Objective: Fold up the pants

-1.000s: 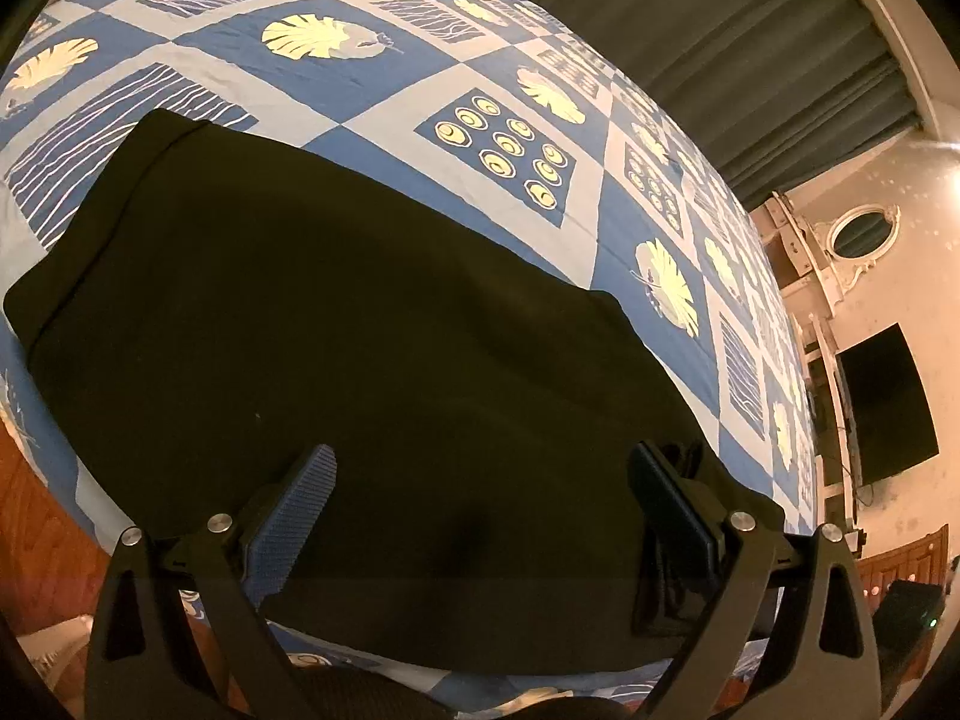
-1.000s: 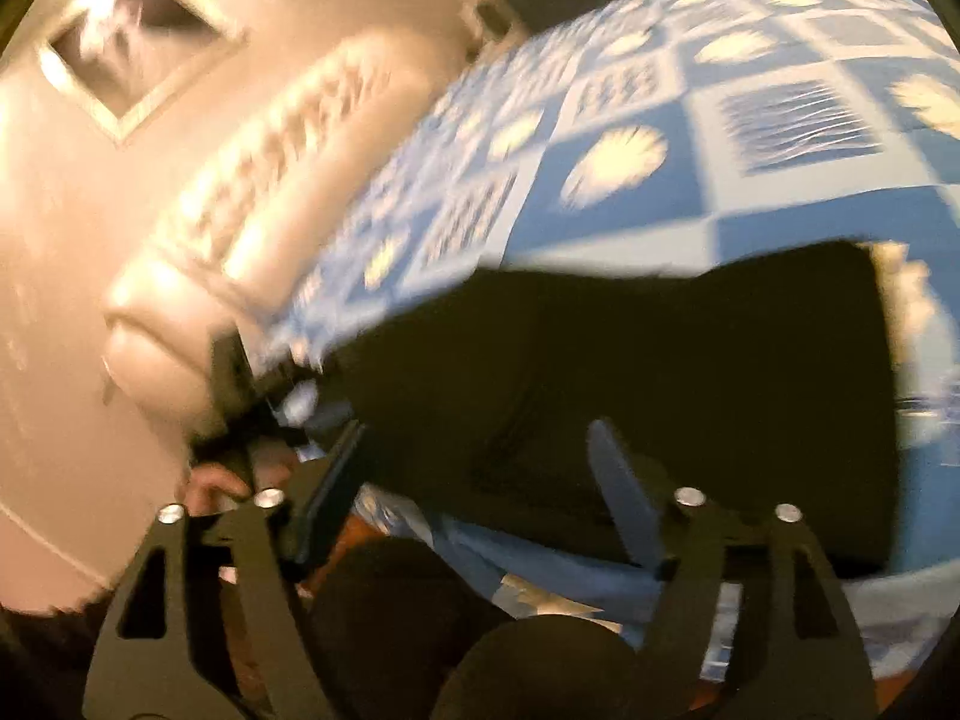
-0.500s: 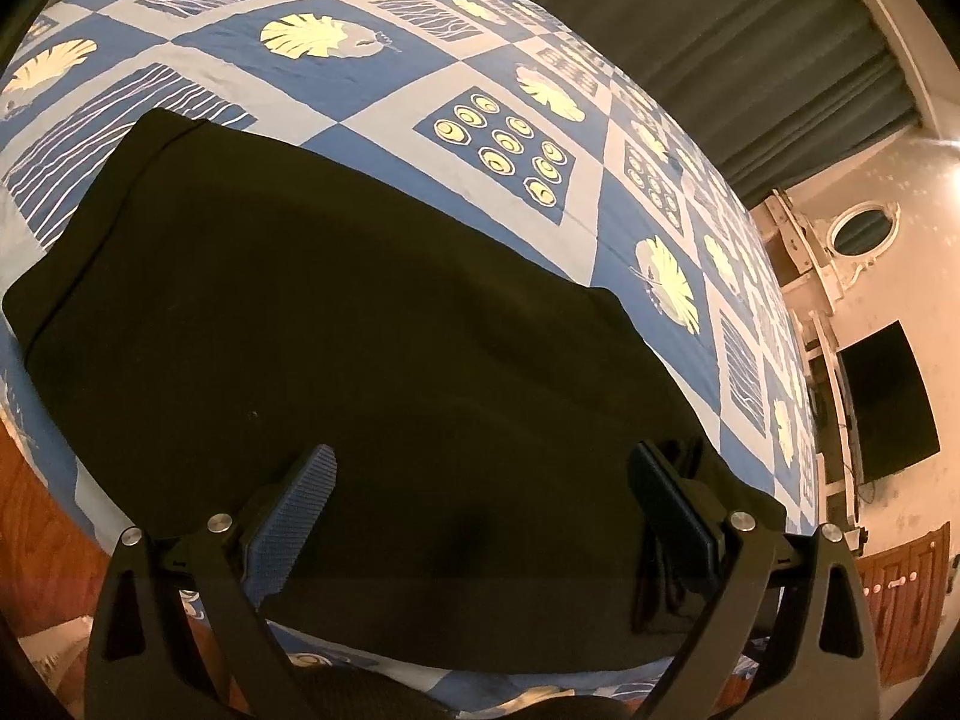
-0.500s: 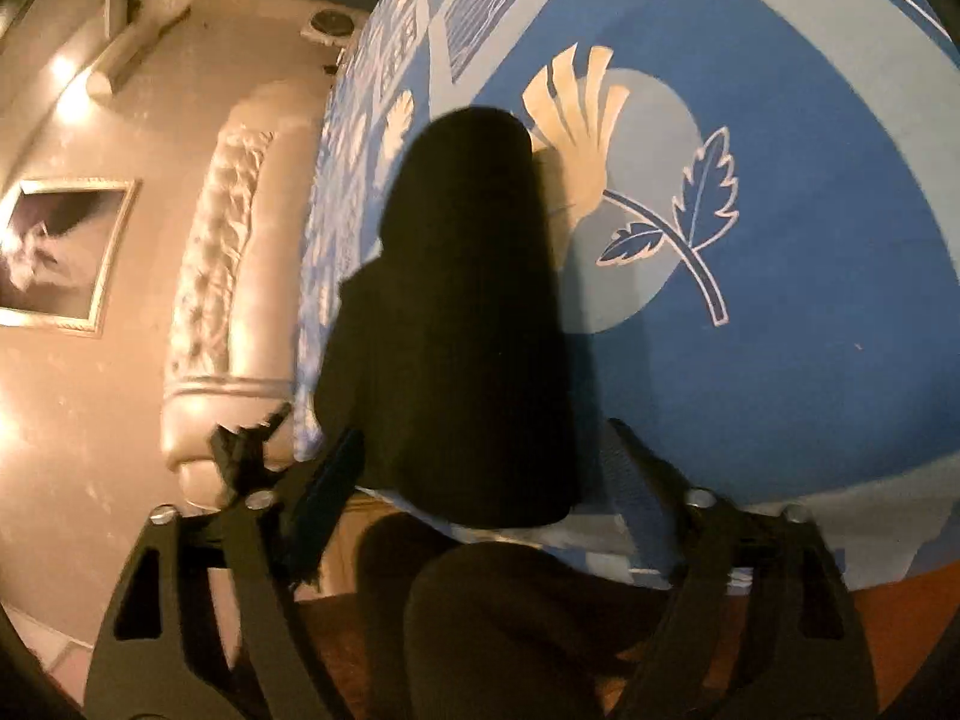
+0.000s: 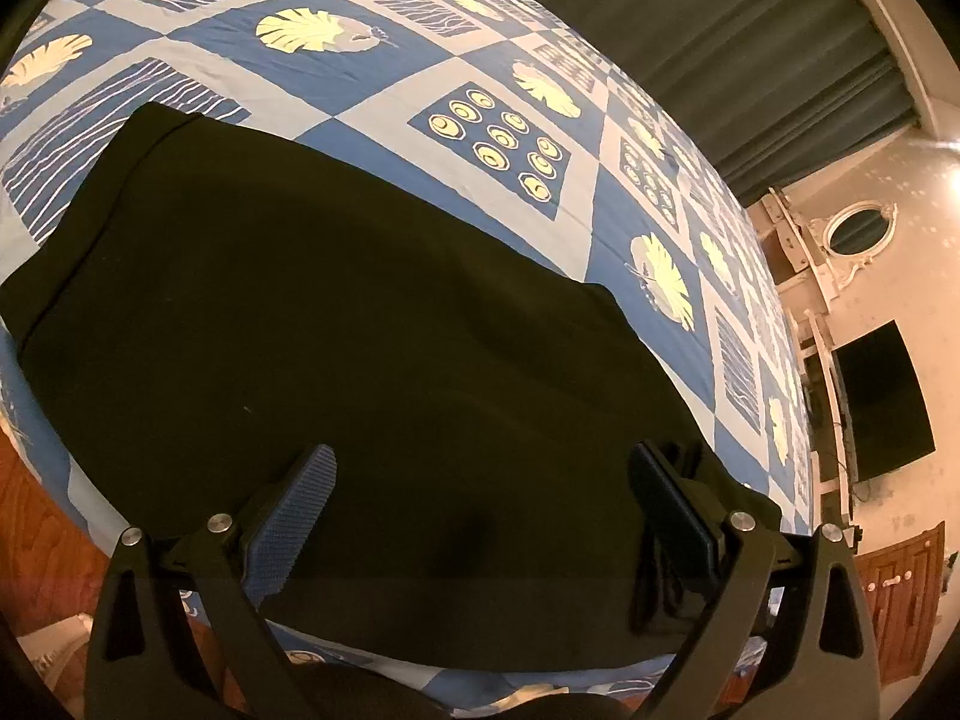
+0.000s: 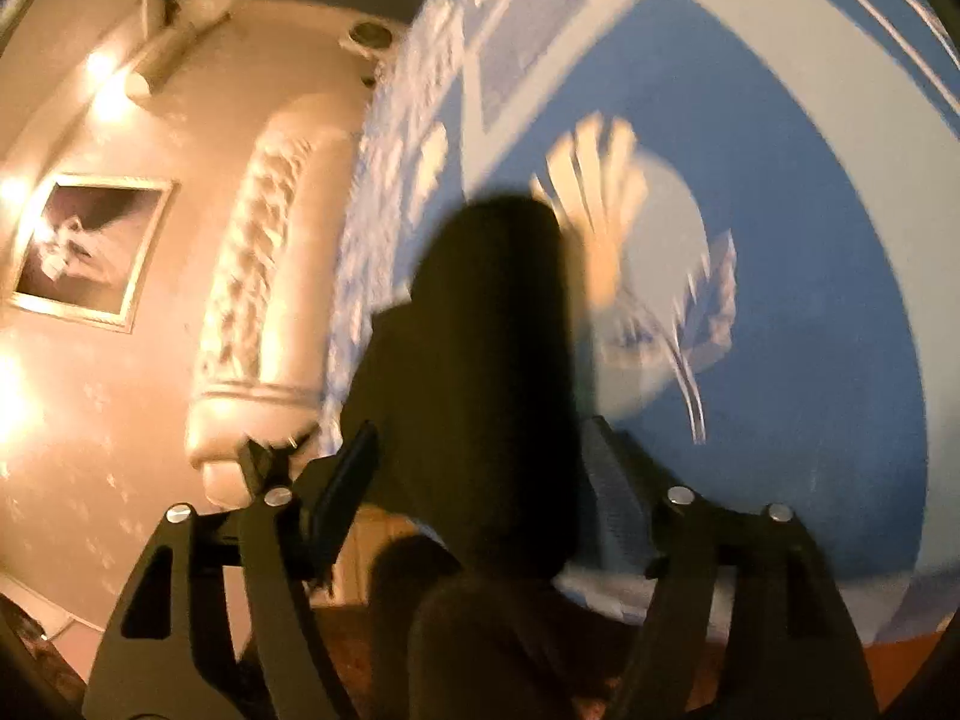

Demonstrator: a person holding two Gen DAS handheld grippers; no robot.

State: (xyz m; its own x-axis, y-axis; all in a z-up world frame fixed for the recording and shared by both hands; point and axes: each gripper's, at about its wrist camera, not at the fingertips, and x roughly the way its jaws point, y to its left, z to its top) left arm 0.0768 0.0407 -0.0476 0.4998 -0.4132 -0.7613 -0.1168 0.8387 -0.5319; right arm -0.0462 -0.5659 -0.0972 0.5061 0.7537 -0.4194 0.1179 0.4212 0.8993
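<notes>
Blue quilt (image 5: 492, 84) w/ black pants (image 5: 336, 348) flat near its edge; I've got L gripper (image 5: 480, 504) spread, hovering, R gripper (image 6: 480, 474) just reopening astride the end, not pinching, so next I reckon: clamp both, fold over.

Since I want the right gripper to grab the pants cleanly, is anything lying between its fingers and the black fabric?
Nothing visible does. The black pants already reach in between the fingers of the right gripper, whose jaws have just been opening and stand apart. Only the patterned bedsheet lies beside the fabric. The view is blurred, so contact is unclear.
</notes>
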